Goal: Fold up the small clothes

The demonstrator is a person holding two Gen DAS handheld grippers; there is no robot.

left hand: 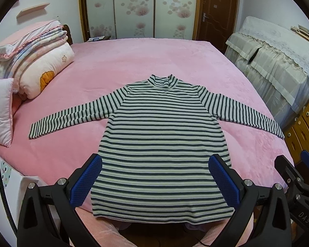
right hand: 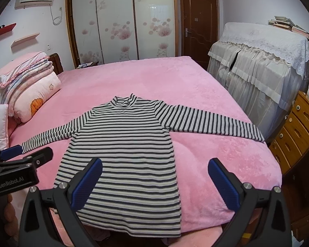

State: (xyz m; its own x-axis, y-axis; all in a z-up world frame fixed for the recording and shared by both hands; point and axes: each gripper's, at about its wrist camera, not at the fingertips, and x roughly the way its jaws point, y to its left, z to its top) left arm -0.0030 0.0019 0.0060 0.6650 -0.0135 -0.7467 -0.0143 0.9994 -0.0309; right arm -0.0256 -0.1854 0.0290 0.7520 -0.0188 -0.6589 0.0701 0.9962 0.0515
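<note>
A small striped long-sleeved top [left hand: 160,135] [right hand: 125,152] in dark green and white lies flat on the pink bed [left hand: 134,61] [right hand: 154,82], collar away from me, both sleeves spread sideways. My left gripper [left hand: 155,160] hovers open above the hem end, its blue pads [left hand: 86,179] wide apart over the body. The right gripper [right hand: 155,164] is open too, above the hem's right side, left pad [right hand: 86,183] over the cloth and right pad over bare blanket. Each gripper shows at the other view's edge [left hand: 294,177] [right hand: 20,160]. Neither holds anything.
Folded quilts and pillows [left hand: 31,61] [right hand: 26,86] are stacked at the bed's left. A cloth-covered cabinet [left hand: 278,61] [right hand: 261,72] stands to the right, with wooden drawers [left hand: 302,127] [right hand: 294,131] nearer. Wardrobe doors [right hand: 121,24] and a brown door [right hand: 199,22] are behind.
</note>
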